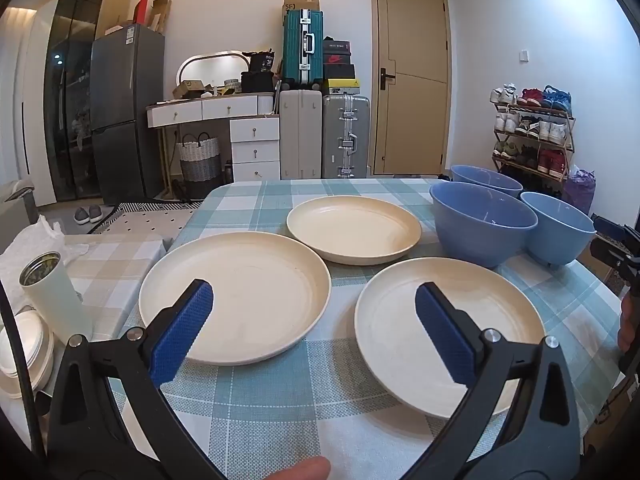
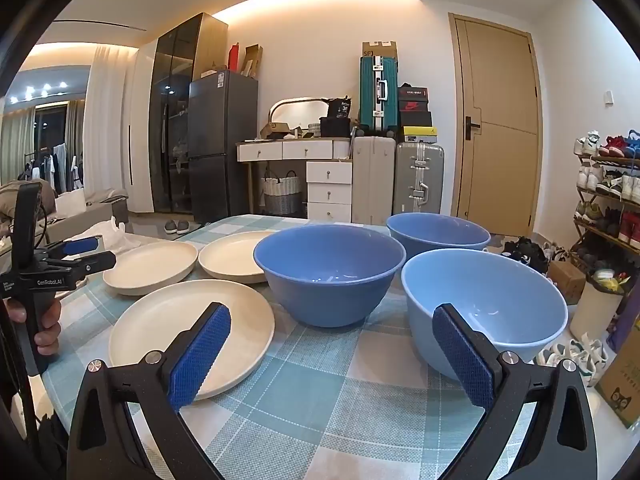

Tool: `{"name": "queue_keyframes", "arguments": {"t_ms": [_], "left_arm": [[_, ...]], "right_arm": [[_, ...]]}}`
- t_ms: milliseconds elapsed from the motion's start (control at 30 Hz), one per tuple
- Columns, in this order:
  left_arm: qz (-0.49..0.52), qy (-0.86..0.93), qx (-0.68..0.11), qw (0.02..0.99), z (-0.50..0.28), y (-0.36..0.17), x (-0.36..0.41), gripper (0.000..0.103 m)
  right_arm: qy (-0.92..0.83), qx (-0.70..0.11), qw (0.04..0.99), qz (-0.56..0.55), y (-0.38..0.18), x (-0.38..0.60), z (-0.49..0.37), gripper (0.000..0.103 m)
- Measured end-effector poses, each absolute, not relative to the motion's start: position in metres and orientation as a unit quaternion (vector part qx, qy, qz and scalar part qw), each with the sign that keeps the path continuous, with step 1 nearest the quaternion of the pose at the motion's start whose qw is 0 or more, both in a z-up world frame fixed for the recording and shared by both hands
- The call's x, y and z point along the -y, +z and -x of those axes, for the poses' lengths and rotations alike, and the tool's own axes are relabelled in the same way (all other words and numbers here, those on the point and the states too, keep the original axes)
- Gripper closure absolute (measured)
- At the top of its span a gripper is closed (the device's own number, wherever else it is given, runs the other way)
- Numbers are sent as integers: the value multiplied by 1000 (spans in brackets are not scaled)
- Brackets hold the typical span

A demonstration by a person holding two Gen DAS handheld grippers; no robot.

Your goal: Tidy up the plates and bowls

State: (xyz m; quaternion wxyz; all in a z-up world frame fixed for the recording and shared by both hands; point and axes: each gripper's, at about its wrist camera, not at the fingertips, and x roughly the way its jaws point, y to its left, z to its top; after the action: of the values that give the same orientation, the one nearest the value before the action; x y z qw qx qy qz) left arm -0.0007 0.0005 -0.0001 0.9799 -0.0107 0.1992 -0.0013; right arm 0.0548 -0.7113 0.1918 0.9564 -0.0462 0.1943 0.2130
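Left gripper [image 1: 314, 304]: I'm hovering it, jaws apart, empty.
Right gripper [image 2: 332, 322]: I'm holding it apart too.
Cream plates [image 1: 236, 296]: three sitting left of the middle blue bowl [image 2: 330, 274].
Blue bowls: clustered together on the checked tablecloth [image 2: 316, 396].

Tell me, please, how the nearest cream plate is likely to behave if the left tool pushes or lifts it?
The nearest cream plate looks rigid, so it should probably slide flat on the checked tablecloth rather than bend. Its low, raised rim suggests an edge pinch, perhaps slippery. The left tool is open above it.
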Motion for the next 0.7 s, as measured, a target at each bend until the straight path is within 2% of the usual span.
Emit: {"name": "queue_keyframes", "arguments": {"t_ms": [700], "left_arm": [[13,-1,-208,978,0,0,-1,2]], "right_arm": [[214,-205,954,43,192,711,-55,0]]}}
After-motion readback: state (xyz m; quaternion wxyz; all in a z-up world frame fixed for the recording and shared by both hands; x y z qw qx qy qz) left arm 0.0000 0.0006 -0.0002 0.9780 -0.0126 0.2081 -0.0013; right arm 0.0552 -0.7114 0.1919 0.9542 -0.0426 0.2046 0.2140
